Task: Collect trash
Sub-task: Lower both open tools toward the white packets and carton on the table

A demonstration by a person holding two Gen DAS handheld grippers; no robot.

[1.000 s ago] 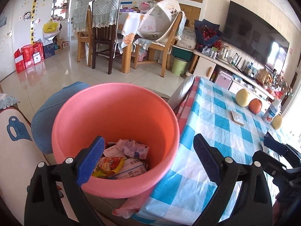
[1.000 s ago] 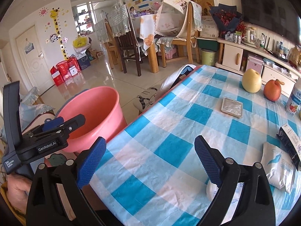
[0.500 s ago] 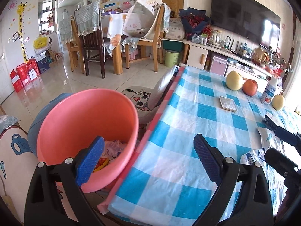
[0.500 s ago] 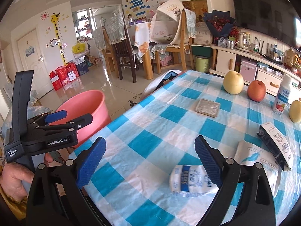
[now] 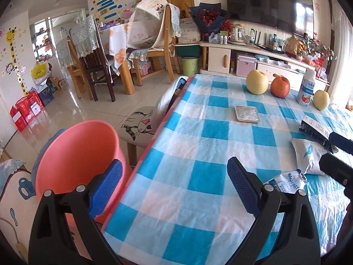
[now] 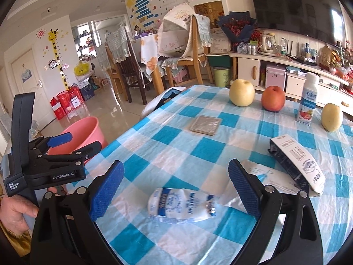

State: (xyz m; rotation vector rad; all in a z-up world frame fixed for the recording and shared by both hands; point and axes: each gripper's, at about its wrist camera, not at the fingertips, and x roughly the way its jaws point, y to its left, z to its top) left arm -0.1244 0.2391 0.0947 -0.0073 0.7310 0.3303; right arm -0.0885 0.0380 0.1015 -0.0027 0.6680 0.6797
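A: Your right gripper (image 6: 175,185), black frame with blue textured pads, is wide apart and holding nothing. It's pitched down over the blue-and-white checked tablecloth (image 6: 207,148), with the crumpled white-and-blue plastic pouch (image 6: 182,205) lying flat between its fingers, not touching either.

B: Left one?

A: Your left gripper (image 5: 174,183) is wide too, empty, level near the table's corner; one pad hangs over the round pink plastic bucket (image 5: 75,154) on the floor beside the table.

B: More trash?

A: White flat packet (image 6: 268,180) and a dark carton with a white printed face (image 6: 297,163), right of the pouch. Your left hand (image 6: 16,209) grips the handle from below.
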